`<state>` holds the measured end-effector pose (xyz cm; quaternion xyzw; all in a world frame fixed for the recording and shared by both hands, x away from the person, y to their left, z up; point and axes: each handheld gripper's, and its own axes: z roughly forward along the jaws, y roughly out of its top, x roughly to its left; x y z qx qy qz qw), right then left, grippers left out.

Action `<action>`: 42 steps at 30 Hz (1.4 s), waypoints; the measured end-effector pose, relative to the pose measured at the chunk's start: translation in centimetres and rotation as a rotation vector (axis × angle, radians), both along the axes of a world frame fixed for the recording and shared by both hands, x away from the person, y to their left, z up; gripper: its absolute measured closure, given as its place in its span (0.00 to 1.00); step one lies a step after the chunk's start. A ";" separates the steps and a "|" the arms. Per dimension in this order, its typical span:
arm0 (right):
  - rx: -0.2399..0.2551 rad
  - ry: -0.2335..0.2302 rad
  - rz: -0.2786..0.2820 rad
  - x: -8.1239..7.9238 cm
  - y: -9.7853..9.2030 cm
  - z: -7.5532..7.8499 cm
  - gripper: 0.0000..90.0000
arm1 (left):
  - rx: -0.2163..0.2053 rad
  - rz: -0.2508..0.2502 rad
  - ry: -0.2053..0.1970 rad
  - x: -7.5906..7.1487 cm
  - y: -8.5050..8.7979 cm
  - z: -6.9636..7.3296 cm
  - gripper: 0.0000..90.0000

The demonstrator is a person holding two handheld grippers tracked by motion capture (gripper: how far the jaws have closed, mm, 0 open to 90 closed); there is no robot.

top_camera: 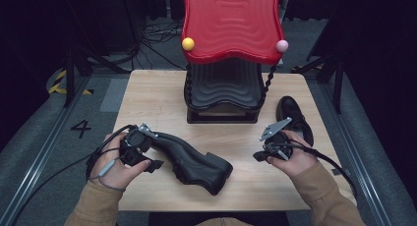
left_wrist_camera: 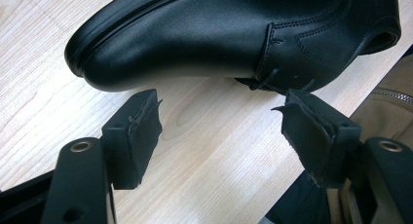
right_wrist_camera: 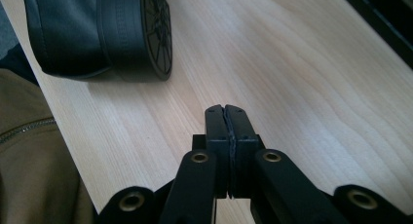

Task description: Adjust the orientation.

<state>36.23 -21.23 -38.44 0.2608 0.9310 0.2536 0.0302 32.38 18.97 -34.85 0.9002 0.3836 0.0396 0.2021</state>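
A black leather shoe (top_camera: 194,159) lies on its side at the front middle of the wooden table (top_camera: 152,96). My left gripper (top_camera: 153,157) is at its toe end. In the left gripper view that gripper (left_wrist_camera: 221,121) stands open, with the shoe's toe (left_wrist_camera: 204,39) just beyond the worn pads and nothing between them. A second black shoe (top_camera: 294,117) stands at the right. In front of it, my right gripper (top_camera: 259,156) points left over bare wood. Seen from the right gripper view, the right gripper (right_wrist_camera: 227,112) is shut and empty, with the lying shoe's heel (right_wrist_camera: 141,34) ahead at the upper left.
A stand with a red wavy top (top_camera: 231,24) and black wavy lower part (top_camera: 223,88) rises at the table's back middle, with a yellow ball (top_camera: 188,43) and a pink ball (top_camera: 282,45) at its corners. Tan sleeves (top_camera: 93,206) come in from the front edge.
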 end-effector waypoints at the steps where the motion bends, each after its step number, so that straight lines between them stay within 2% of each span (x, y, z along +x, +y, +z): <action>1: 0.008 0.002 0.003 0.0 -0.1 0.1 1.00 | -0.002 0.009 0.006 0.1 0.0 -0.1 0.34; 6: 0.027 -0.001 0.006 -0.1 -0.1 0.4 1.00 | -0.003 0.006 0.008 0.4 -0.3 0.0 0.34; 8: 0.050 0.011 0.006 -0.1 0.1 0.4 1.00 | -0.003 0.009 0.000 0.5 -0.5 0.1 0.33; 11: 0.043 -0.003 0.017 -0.1 0.6 0.6 1.00 | -0.019 0.004 -0.015 0.6 -0.6 0.0 0.31; 14: 0.092 0.015 0.048 0.1 1.4 0.9 1.00 | -0.037 0.008 -0.032 0.7 -0.7 0.1 0.31; 16: 0.110 0.022 0.049 0.2 1.6 0.9 1.00 | -0.042 0.004 -0.035 0.7 -0.7 0.1 0.30; 18: 0.096 0.015 0.045 0.4 2.0 0.9 1.00 | -0.042 0.001 -0.035 0.7 -0.7 0.0 0.30; 19: 0.127 0.038 0.055 0.5 2.3 1.1 1.00 | -0.043 0.001 -0.037 0.8 -0.8 0.0 0.30; 20: 0.127 0.038 0.055 0.5 2.3 1.1 1.00 | -0.043 0.001 -0.037 0.8 -0.8 0.0 0.30; 21: 0.170 0.065 0.079 0.5 2.7 1.3 1.00 | -0.043 0.001 -0.037 0.7 -0.8 0.0 0.30; 22: 0.177 0.062 0.087 0.4 3.0 1.5 1.00 | -0.043 -0.002 -0.042 0.7 -0.8 0.0 0.30; 25: 0.162 0.036 0.089 0.6 4.2 1.8 1.00 | -0.041 -0.005 -0.045 0.6 -0.8 0.0 0.30; 26: 0.185 0.049 0.092 0.8 4.5 1.6 1.00 | -0.040 -0.003 -0.041 0.6 -0.8 0.0 0.30; 27: 0.185 0.049 0.092 0.8 4.5 1.6 1.00 | -0.040 -0.003 -0.041 0.6 -0.8 0.0 0.30; 28: 0.183 0.060 0.090 0.8 4.8 1.5 1.00 | -0.037 0.000 -0.041 0.6 -0.8 0.0 0.30; 30: 0.161 0.044 0.098 0.6 5.6 1.2 1.00 | -0.032 0.001 -0.050 0.5 -0.7 0.0 0.29; 32: 0.175 0.056 0.143 0.2 6.4 0.8 1.00 | -0.035 0.002 -0.050 0.4 -0.6 0.0 0.29; 35: 0.180 0.074 0.157 0.0 6.9 0.3 1.00 | -0.037 0.005 -0.051 0.3 -0.6 0.0 0.29; 42: 0.159 0.094 0.182 0.0 7.7 -0.8 1.00 | -0.036 0.009 -0.054 0.0 -0.3 0.0 0.29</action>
